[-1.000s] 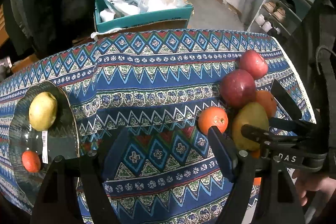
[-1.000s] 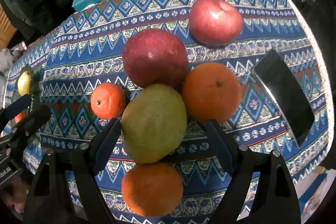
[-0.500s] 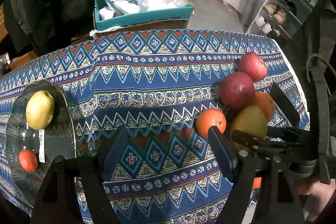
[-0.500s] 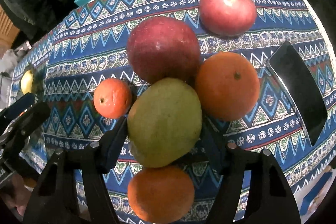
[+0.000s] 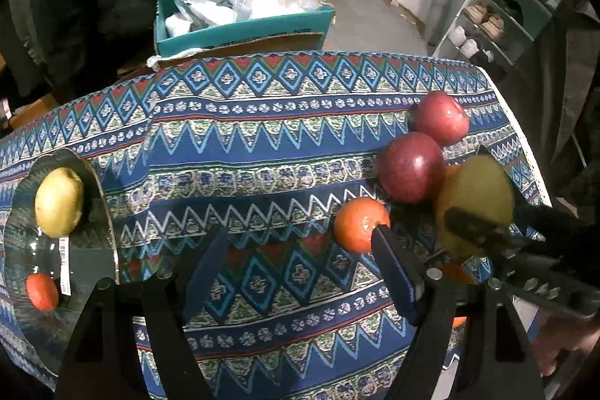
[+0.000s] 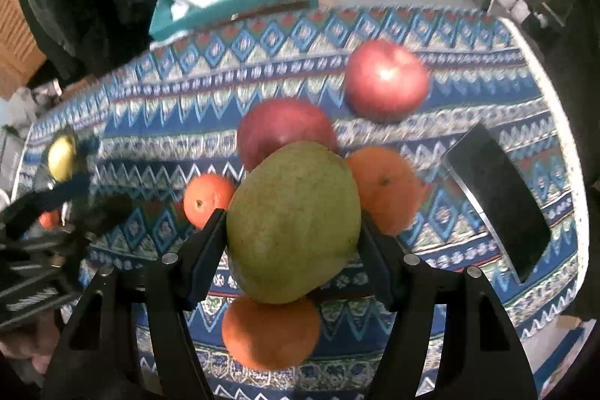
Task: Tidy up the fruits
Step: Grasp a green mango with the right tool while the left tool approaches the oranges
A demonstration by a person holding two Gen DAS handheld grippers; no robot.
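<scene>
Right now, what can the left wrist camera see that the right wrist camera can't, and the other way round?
Only the left wrist view shows the open, empty left gripper from behind and the barcode sticker on the glass plate. Only the right wrist view shows the whole black phone and all of the near orange under the green mango, on which the right gripper is shut. Both show the two red apples, the small orange and the teal box.

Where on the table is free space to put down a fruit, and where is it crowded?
Free: the broad middle of the tablecloth, between the glass plate and the small orange, and the plate's centre. Crowded: the right end, with two red apples, oranges and a black phone, where the right gripper clamps the mango.
</scene>
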